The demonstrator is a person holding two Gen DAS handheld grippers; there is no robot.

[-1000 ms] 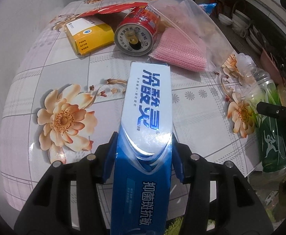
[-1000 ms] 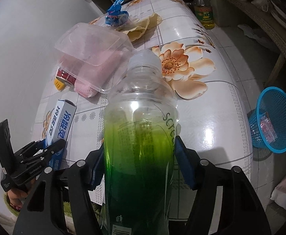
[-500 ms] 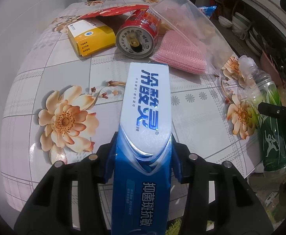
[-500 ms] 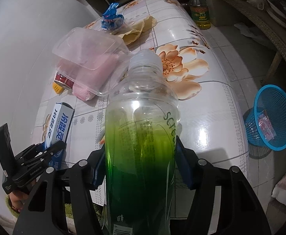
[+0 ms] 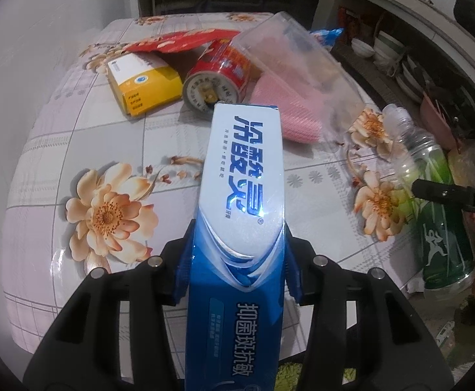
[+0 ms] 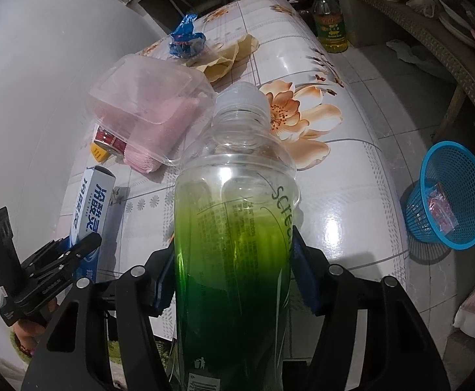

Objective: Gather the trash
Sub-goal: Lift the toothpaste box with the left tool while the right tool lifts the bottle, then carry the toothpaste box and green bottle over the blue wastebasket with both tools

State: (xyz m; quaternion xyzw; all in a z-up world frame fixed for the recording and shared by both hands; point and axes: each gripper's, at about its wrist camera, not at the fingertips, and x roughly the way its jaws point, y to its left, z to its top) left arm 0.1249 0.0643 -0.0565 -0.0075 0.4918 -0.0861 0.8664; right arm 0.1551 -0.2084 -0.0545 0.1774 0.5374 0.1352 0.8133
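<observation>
Little has moved since a second ago: both held items sit in the jaws as before, and the table clutter has only slid slightly down the left wrist view. Nearest, the left gripper (image 5: 237,260) is clamped on a blue-and-white toothpaste box (image 5: 242,195), its pads pressing both long sides, the box pointing forward over the flowered table (image 5: 84,150). The right gripper (image 6: 231,270) is clamped on a clear bottle (image 6: 234,228) with a green label, its white cap pointing away. From the right wrist view the left gripper sits off to the left, just beside.

Ahead of the left gripper's box tip lie a red can (image 5: 216,76) on its side, a yellow box (image 5: 144,86) left of it and a pink cloth (image 5: 286,110) under a clear plastic container (image 5: 296,62) to the right. Farther ahead of the right gripper lies a blue wrapper (image 6: 185,39). Off to its right, on the floor, stands a blue basket (image 6: 449,195).
</observation>
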